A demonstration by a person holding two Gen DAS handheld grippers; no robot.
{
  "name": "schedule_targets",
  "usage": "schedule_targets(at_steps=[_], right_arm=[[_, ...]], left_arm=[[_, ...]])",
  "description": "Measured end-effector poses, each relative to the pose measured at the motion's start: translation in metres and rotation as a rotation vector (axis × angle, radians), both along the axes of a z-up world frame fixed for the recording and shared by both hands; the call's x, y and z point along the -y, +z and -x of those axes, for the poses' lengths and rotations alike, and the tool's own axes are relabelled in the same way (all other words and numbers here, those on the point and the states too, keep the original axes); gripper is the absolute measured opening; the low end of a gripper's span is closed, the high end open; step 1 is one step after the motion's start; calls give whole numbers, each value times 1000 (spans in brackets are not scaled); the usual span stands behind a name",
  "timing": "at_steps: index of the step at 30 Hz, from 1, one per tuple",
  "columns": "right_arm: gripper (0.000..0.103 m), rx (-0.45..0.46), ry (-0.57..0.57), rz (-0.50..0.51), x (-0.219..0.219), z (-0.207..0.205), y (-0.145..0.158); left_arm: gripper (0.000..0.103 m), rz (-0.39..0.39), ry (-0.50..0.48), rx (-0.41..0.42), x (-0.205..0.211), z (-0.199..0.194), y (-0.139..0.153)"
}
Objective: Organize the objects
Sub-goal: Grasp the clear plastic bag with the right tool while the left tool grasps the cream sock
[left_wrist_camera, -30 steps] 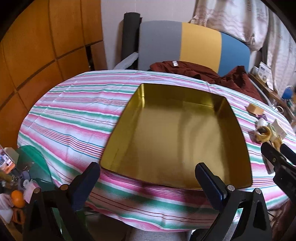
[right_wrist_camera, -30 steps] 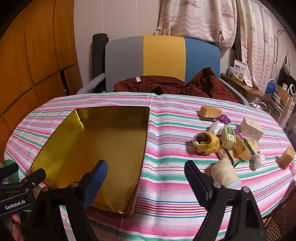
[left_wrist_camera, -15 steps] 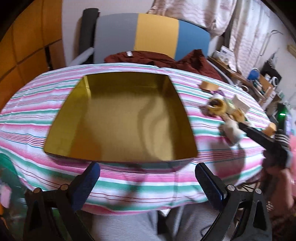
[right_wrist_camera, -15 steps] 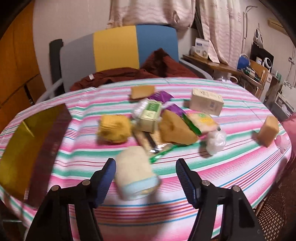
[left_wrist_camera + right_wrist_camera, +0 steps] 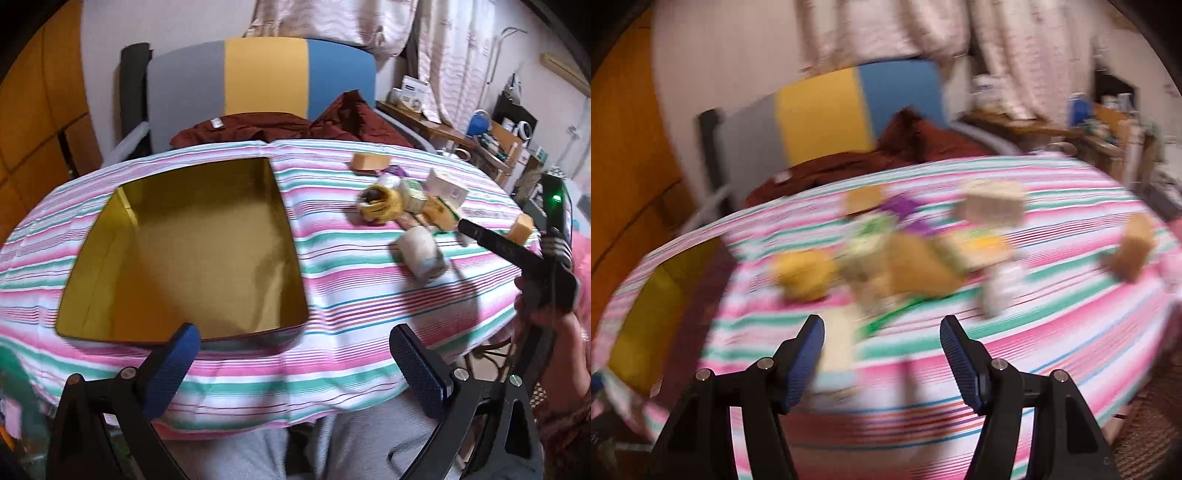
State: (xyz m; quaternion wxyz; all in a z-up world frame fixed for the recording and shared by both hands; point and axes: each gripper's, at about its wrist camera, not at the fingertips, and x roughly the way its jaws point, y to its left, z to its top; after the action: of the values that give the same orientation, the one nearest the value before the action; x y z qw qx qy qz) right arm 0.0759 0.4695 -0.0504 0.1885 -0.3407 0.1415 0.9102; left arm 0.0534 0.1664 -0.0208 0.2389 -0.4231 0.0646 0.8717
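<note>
One shallow gold metal tray (image 5: 110, 258) lies on the striped pink, green and white worktop (image 5: 369, 295), with nothing in it. To its right is a loose cluster of small things: one pale cloth roll with a blue end (image 5: 423, 253), one yellow knitted roll (image 5: 380, 203), two tan blocks (image 5: 370, 162) lying well apart, one pale cardboard box (image 5: 447, 184) and some packets too blurred to count. The left tool (image 5: 295, 365) hangs at the tray's near edge, its blue-padded fingers spread wide with nothing between them. The right tool (image 5: 882, 341) is likewise spread and empty, with the cloth roll just ahead of its left finger; its view is badly smeared.
</note>
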Motion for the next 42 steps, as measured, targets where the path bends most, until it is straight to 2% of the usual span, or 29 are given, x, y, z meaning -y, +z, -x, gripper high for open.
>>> schedule_targets(at_steps=[2, 4, 8, 12, 13, 15, 17, 19, 25, 28, 31, 34, 35, 36, 38, 39, 40, 42], right_arm=[[66, 49, -119, -40, -31, 0, -2], [66, 64, -186, -27, -56, 1, -7], [66, 111, -221, -20, -87, 12, -27], [64, 96, -214, 8, -101, 21, -42], [60, 93, -216, 19, -104, 22, -45], [42, 93, -212, 62, -108, 24, -51], [35, 105, -210, 105, -110, 24, -57], [31, 85, -209, 96, -106, 20, -56], [28, 63, -189, 105, -92, 0, -55], [28, 58, -176, 87, -81, -10, -56], [28, 66, -162, 63, -73, -19, -56], [28, 78, -145, 35, -64, -24, -56], [28, 80, -141, 30, -63, -24, -57], [28, 83, -137, 24, -61, -25, -57], [28, 88, -133, 17, -60, -25, -57], [28, 89, -133, 18, -60, -25, -57], [28, 89, -134, 21, -60, -25, -57], [28, 89, -137, 28, -59, -25, -56]], left_arm=[[103, -21, -13, 16, -12, 1, -1], [103, -30, -29, 34, -24, 1, -1], [103, -13, -63, 29, -48, -1, 0], [103, -5, -93, -21, -66, -6, 5], [103, -17, -103, -28, -70, -7, 6], [103, -29, -120, -18, -79, -4, 4], [103, -28, -132, 5, -88, -1, 1], [103, -25, -135, 21, -101, 4, -4], [103, -22, -188, 46, -142, 19, -19], [103, 5, -210, 71, -167, 31, -32], [103, 44, -173, 75, -187, 45, -46], [103, 27, -146, 112, -198, 60, -59], [100, 16, -145, 122, -200, 62, -62], [91, 4, -147, 128, -202, 64, -65], [83, -3, -164, 141, -204, 64, -71], [74, -22, -178, 160, -204, 64, -75], [70, -40, -190, 171, -204, 63, -79], [59, -1, -215, 119, -206, 55, -79]])
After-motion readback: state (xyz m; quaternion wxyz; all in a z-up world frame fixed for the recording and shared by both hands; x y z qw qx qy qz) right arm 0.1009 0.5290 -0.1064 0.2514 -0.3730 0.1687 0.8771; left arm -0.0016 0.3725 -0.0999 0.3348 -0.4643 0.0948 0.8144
